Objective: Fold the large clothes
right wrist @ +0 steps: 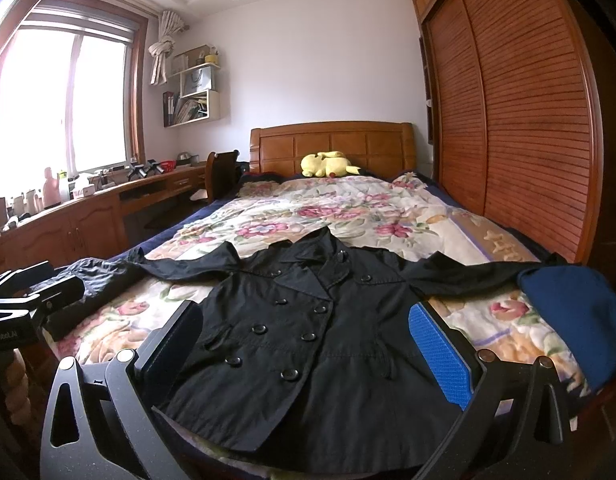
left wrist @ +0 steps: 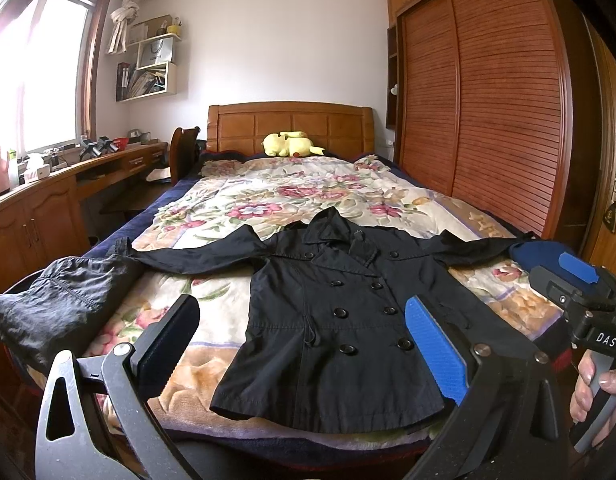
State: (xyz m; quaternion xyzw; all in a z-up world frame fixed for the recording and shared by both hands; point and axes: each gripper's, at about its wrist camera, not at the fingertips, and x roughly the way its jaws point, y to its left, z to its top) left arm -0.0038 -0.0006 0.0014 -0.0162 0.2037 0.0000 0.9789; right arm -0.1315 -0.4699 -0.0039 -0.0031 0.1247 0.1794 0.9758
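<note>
Grippers are hovering at the foot of the bed [left wrist: 468, 216], left gripper [left wrist: 303, 344] and right gripper [right wrist: 308, 352] both spread apart, holding nothing. Black coat [left wrist: 328, 320] is lying flat mid-frame, sleeves outstretched. Risk: the left sleeve [left wrist: 195, 252] is touching a dark garment [left wrist: 59, 292] at lower left, so a careless pinch could be dragging both along.

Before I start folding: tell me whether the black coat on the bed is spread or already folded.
Spread. The black coat lies flat, front up and buttoned, on the floral blanket, both sleeves stretched out sideways; no fold made yet.
</note>
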